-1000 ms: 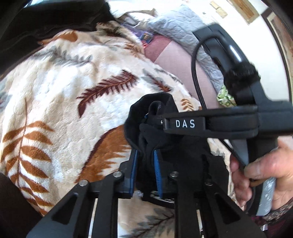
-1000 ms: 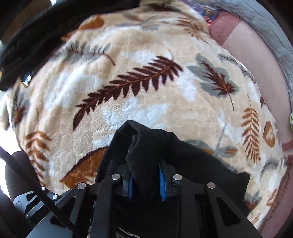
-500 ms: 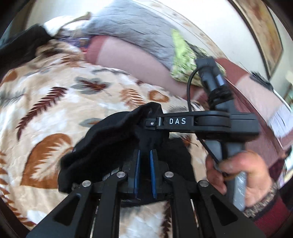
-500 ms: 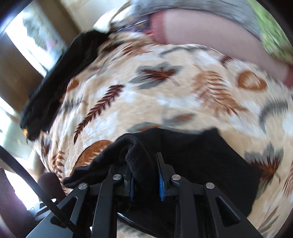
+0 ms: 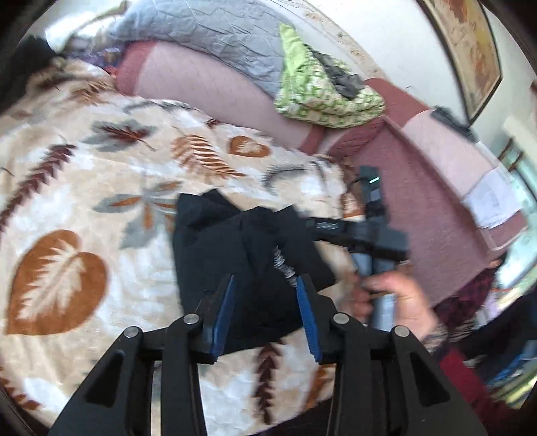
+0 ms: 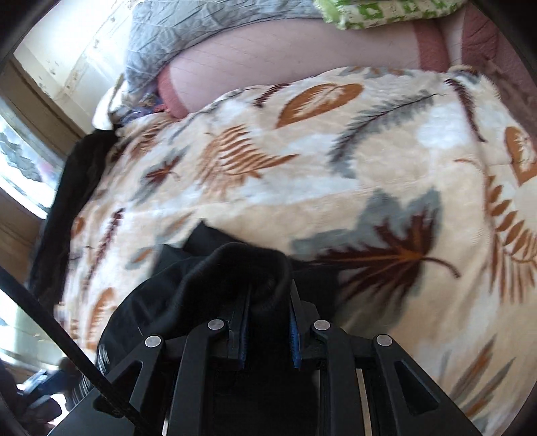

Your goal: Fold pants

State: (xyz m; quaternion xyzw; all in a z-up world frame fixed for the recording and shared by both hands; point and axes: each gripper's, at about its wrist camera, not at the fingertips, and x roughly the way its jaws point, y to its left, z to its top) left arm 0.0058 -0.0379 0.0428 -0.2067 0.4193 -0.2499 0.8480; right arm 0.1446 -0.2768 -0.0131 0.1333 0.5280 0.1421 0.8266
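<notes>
So the biggest thing here is the leaf-print blanket [image 5: 100,187] covering the bed, with a pink bolster [image 5: 208,90] and a grey quilt [image 5: 214,26] piled up around 12 o'clock in the left wrist view, plus a green patterned cloth [image 5: 322,97] out at 1 o'clock

The black pants [image 5: 221,255] sit bunched on the blanket, dead centre and just ahead of the left gripper [image 5: 265,302]. That gripper's jaws have just been opening; the blue pads stand clear of the cloth on both sides, so it's let go, with fabric lying loose between them

The right gripper [image 6: 268,322] is clamped down on a thick rolled edge of the pants [image 6: 241,268], probably the waistband, at 6 o'clock in its own view. In the left view the same tool [image 5: 369,231] shows at 3 o'clock with the person's hand [image 5: 392,298] wrapped round the handle

Handling-wise these look like soft, floppy knit: light, no stiffness, will sag and slide on that plush blanket. Best bet is pinching the ribbed band or a seam edge, since thin single layers would likely slip out
</notes>
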